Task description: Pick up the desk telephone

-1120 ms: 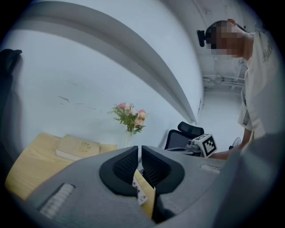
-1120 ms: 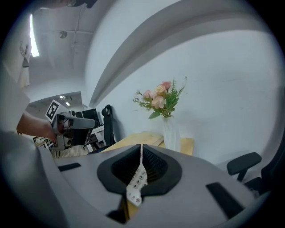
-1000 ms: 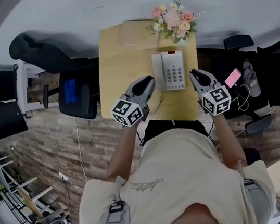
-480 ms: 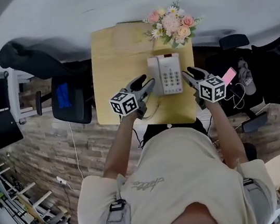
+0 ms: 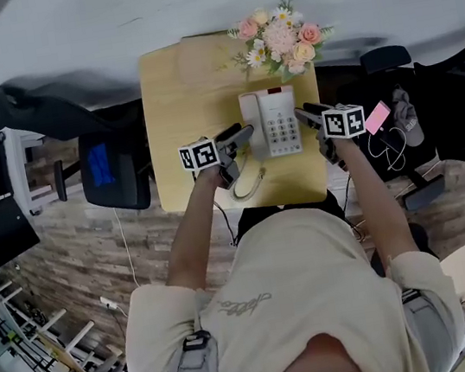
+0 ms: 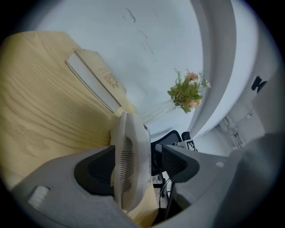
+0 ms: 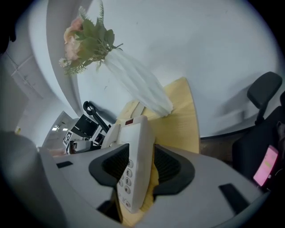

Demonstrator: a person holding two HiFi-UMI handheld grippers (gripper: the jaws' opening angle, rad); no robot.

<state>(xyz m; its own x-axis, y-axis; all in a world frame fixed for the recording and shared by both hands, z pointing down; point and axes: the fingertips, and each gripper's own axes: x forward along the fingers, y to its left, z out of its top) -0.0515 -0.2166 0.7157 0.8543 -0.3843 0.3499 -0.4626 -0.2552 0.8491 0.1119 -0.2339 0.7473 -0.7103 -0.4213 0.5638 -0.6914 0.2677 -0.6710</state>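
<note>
Desk telephone (image 5: 271, 122) lies flat on the wooden desk (image 5: 170, 112), toward the near right part of the top and just in front of the vase of flowers (image 5: 279, 35). Its handset (image 5: 254, 121) is on the left side and the keypad on the right, and it is not yet lifted.

At the left, the left gripper (image 5: 240, 132) is down at desk level, having dropped from where it was held up in front of the person a second ago, and it now looks along the desktop with its view tilted over. Its jaws were almost together then and have just been opening; they now stand wide apart. In the left gripper view the handset side of the phone stands between them. One pad lies close by the casing and the other shows a clear gap, so nothing is clamped. The coiled cord (image 5: 250, 183) trails from the phone's near left corner toward the front edge of the desk, just below this gripper.

At the right, the right gripper (image 5: 302, 114) has come down in the same way. Its jaws have also just been opening and now straddle the keypad edge, with bare desk showing between the phone and one pad, so there is no grip here either.

The approach looks finished, with one gripper at each side edge. What seems left is to close both pairs of jaws and raise the phone level, minding the loose handset and the cord.
</note>
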